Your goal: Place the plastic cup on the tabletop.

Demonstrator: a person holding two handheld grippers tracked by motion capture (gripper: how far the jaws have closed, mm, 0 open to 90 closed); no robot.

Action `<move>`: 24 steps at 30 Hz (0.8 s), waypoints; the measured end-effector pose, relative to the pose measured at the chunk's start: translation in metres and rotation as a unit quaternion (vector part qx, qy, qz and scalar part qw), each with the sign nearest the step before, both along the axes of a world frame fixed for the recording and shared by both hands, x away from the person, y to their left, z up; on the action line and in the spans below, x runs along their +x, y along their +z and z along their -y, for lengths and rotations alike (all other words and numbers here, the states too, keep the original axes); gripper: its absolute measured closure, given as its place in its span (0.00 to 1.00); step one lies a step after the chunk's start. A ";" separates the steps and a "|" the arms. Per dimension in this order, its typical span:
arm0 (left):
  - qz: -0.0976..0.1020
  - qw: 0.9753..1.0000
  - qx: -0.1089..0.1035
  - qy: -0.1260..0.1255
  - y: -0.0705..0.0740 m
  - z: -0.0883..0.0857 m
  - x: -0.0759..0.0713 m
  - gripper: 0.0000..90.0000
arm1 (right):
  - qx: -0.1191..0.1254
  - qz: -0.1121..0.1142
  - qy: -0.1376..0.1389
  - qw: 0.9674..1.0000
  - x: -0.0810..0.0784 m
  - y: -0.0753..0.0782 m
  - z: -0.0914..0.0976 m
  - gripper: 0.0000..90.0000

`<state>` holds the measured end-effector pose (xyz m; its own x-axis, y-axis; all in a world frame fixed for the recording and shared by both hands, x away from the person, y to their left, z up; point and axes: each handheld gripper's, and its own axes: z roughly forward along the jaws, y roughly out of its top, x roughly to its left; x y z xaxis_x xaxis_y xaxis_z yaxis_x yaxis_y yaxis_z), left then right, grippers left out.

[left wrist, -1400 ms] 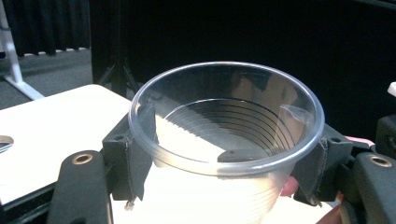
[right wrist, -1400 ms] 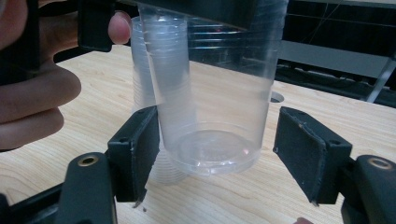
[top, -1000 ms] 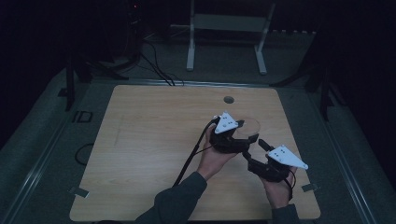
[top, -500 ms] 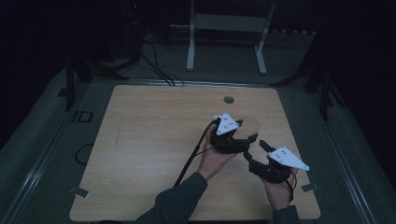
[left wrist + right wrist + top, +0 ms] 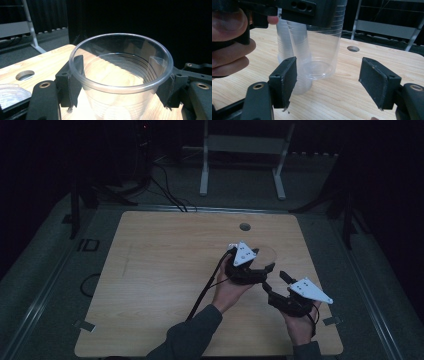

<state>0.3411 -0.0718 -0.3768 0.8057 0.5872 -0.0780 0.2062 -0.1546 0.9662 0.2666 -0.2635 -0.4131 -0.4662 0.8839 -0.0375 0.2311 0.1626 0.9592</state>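
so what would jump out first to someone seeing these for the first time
A clear plastic cup clamped just under its rim by the left gripper, held above the right half of the wooden table. Beside it, the right gripper view shows a stack of clear cups standing on the table, and the right gripper waits open in front of the held cup's base.

- Dim recording lab or studio, not a home.
- Black curtains (image 5: 125, 15) close it off.
- Lone wooden counter (image 5: 165, 270) with cable hole (image 5: 245, 226).
- Grey carpet, loose cables (image 5: 170, 195), white metal stand (image 5: 245, 150) behind.
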 end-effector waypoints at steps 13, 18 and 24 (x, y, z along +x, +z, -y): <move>0.004 1.000 0.006 0.006 -0.003 0.001 0.001 0.34 | 0.002 0.002 -0.005 1.000 -0.001 0.001 0.004 0.34; 0.005 1.000 0.007 0.007 -0.005 0.003 0.001 0.34 | 0.005 0.003 -0.008 1.000 -0.001 0.001 0.006 0.34; 0.010 1.000 0.008 0.010 -0.007 0.003 0.000 0.34 | 0.007 0.005 -0.010 1.000 -0.001 0.002 0.008 0.34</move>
